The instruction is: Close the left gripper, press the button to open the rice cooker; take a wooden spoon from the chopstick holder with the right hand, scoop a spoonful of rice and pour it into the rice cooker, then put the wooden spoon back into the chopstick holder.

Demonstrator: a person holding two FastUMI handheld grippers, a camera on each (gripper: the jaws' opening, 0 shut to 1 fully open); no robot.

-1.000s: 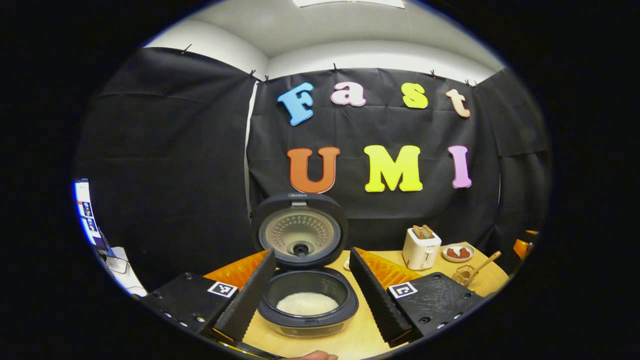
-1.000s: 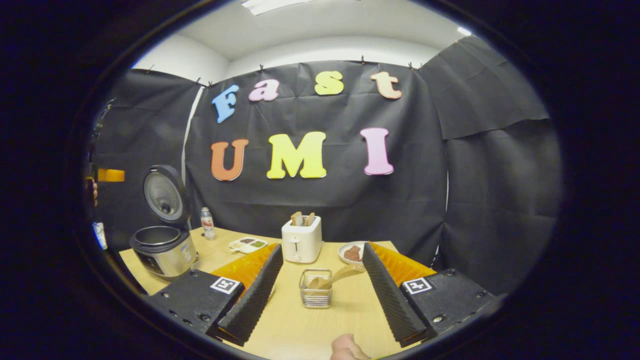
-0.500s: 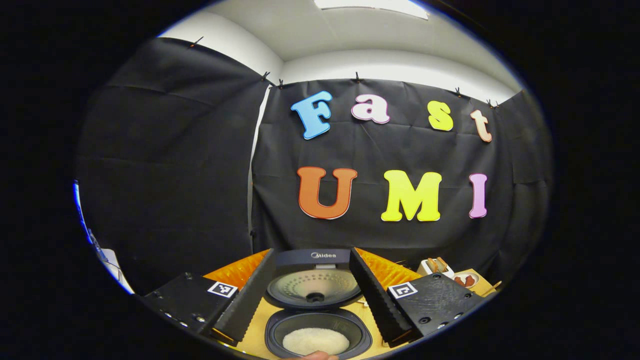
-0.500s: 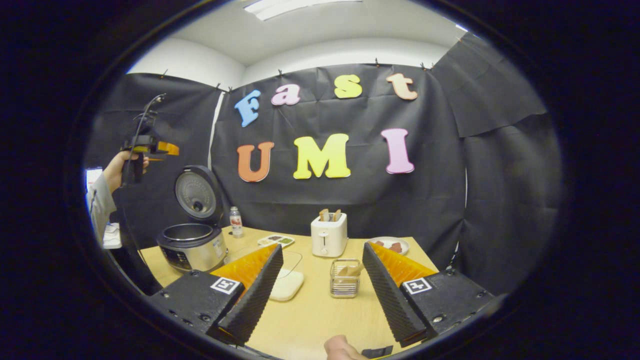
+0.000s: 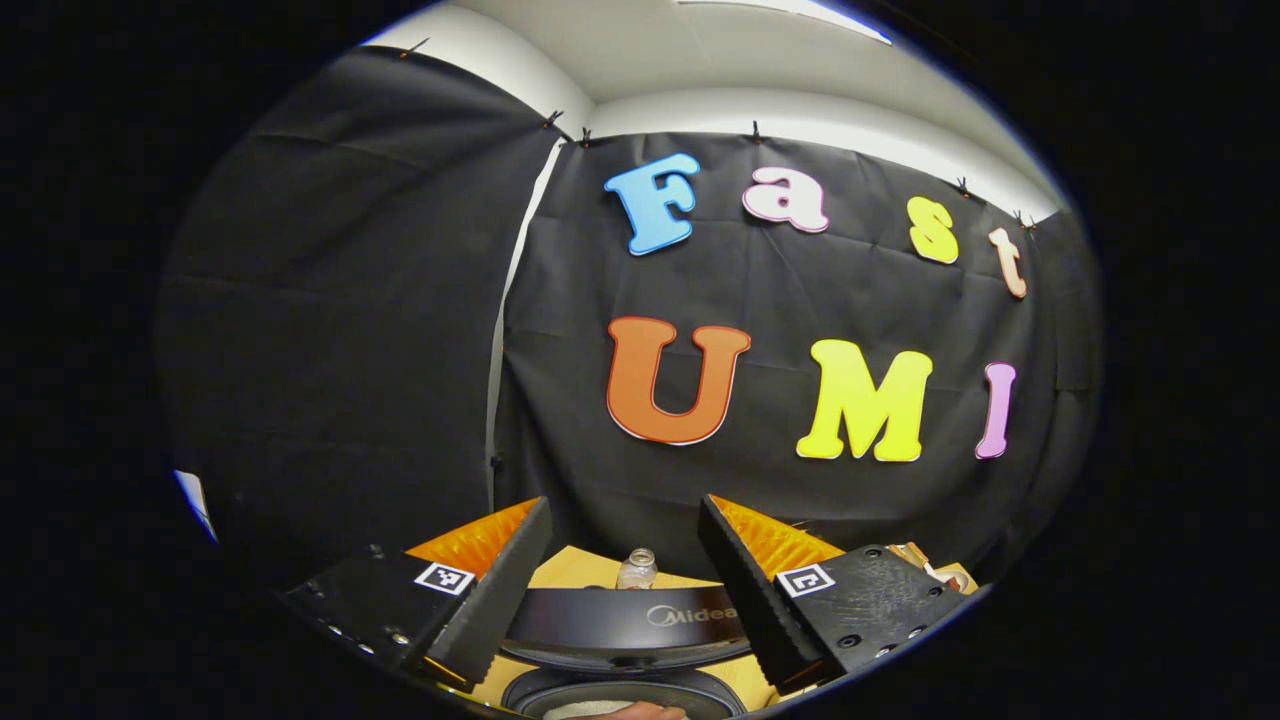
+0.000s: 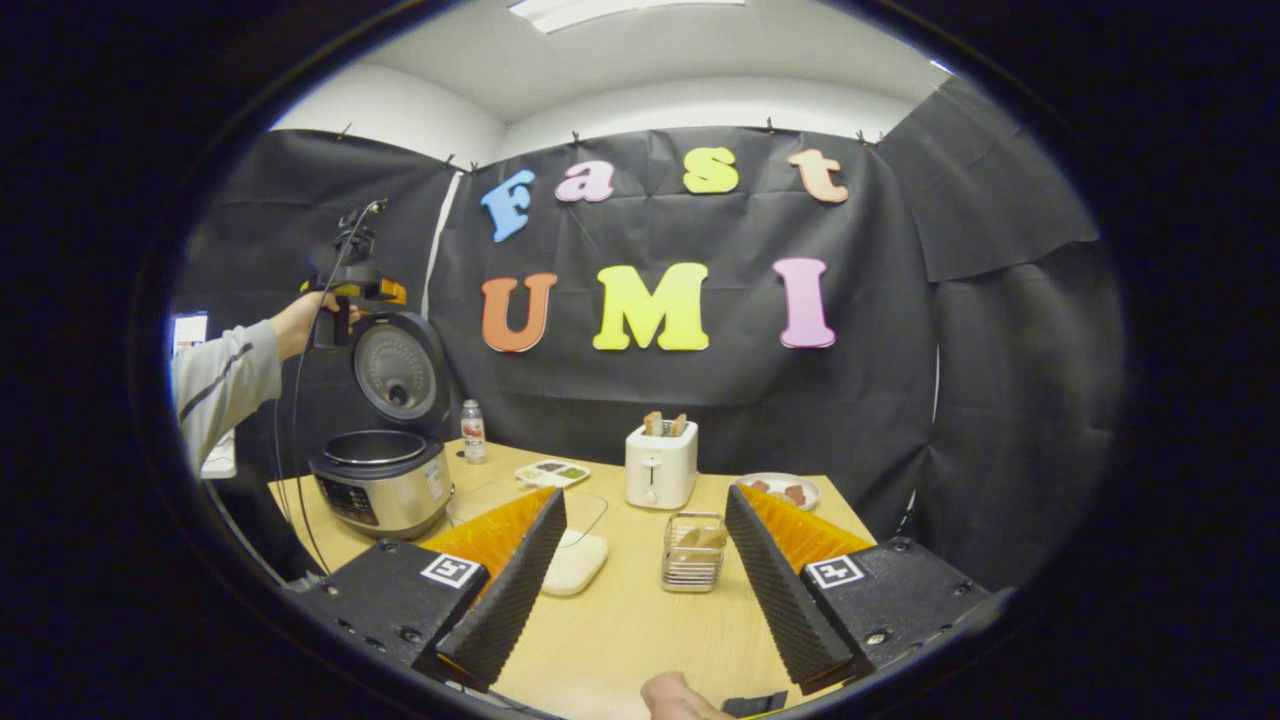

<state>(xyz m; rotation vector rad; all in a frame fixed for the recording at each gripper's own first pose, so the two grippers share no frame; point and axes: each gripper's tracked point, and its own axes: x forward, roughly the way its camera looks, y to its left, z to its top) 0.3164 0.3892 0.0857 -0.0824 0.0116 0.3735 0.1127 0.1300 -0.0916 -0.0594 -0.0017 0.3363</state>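
Directly ahead of the right tongs [image 6: 628, 590], on the table [image 6: 620, 640], stands the chopstick holder [image 6: 692, 552] with the wooden spoon [image 6: 700, 537] inside. Both tongs gape wide, holding nothing. Left tongs [image 5: 622, 590] hover above the open rice cooker [image 6: 385, 480].

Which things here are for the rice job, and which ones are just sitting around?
For the job:
- rice cooker, lid up
- wire chopstick holder with the wooden spoon
- left gripper, up by the lid
- right gripper, jaws apart

Just sitting around:
- toaster
- small bottle
- plate of food
- divided tray
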